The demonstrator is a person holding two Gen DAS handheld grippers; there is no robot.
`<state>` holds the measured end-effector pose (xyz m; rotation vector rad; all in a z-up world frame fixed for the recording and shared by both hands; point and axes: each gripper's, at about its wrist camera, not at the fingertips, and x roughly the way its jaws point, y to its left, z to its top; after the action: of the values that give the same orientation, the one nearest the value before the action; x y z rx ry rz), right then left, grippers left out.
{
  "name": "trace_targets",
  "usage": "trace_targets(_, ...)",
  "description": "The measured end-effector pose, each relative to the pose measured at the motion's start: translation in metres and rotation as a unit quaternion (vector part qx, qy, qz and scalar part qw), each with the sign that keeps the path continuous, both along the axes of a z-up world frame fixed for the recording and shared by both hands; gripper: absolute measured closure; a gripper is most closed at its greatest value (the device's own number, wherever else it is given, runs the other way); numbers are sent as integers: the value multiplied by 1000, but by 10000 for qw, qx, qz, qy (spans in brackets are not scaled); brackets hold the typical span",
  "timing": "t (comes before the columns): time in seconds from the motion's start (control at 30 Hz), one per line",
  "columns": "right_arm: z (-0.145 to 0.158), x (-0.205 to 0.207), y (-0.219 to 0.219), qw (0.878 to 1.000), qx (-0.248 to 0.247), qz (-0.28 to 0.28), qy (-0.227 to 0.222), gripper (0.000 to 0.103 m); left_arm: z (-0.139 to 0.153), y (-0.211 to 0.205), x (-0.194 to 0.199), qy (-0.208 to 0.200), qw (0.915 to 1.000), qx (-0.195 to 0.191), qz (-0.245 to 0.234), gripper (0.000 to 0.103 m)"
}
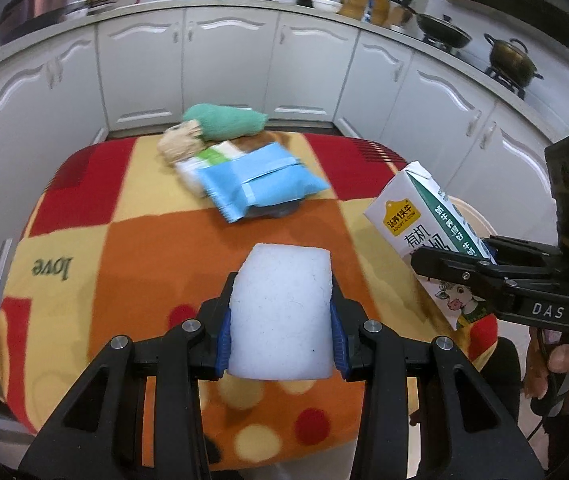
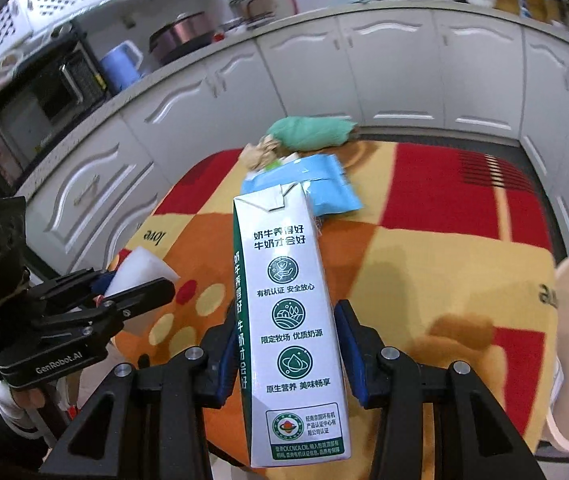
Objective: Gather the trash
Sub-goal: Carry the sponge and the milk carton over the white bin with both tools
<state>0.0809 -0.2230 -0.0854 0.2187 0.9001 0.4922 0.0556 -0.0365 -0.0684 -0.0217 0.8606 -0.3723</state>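
We've got the foam block (image 1: 280, 320) pinched in the left tool (image 1: 280, 340) and the carton (image 2: 290, 320) clamped in the right tool (image 2: 284, 354), both above the surface (image 1: 144, 240). Risk: carton's long & tilted, could pivot out; foam may squash & slip.

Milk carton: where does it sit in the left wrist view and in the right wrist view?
Left wrist view: the milk carton is at the right edge, tilted, clamped in the right gripper.
Right wrist view: the carton fills the lower centre, upright between the blue pads.
Shared landmark: the blue packet on the checked tablecloth, beyond the carton in both.
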Motion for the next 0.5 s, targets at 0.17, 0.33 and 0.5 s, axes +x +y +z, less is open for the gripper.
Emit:
trace_targets(0.17, 0, -7, -35, 9993, 144, -349, 12, 60, 2, -35, 6, -45, 9996, 76, -259, 66)
trace_targets(0.33, -5, -16, -67, 9975, 179, -680, 71, 60, -1, -69, 12, -52, 9986, 150, -498, 66)
trace_targets(0.5, -7, -24, -95, 9945, 175, -1029, 70, 60, -4, -99, 17, -59, 9972, 244, -705, 66)
